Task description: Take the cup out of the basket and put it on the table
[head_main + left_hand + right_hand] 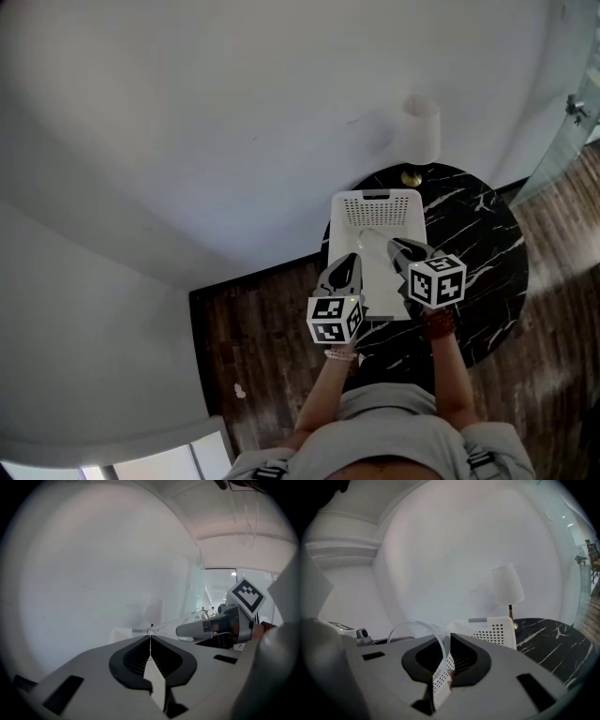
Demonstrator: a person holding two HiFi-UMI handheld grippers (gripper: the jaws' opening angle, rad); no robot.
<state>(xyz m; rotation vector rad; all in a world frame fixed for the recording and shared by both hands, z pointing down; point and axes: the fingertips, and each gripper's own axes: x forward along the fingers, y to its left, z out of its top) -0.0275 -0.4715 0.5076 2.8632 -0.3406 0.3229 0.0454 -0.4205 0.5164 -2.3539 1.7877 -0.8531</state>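
Observation:
A white perforated basket (375,202) stands on the round black marble table (478,234). Inside it, a clear plastic cup (373,242) is barely visible in the head view. In the right gripper view the cup's thin rim (412,623) arcs to the left out of the jaws. My right gripper (446,637) is shut on that rim, above the basket's right half (398,248). My left gripper (349,267) is at the basket's left edge. Its jaws (150,637) are closed together on the white rim of the basket (126,631).
A white-shaded lamp (422,127) with a brass foot stands at the table's far edge, just behind the basket (499,630). A curved white wall rises behind it. Dark wood floor surrounds the table, and glass panels stand at the right.

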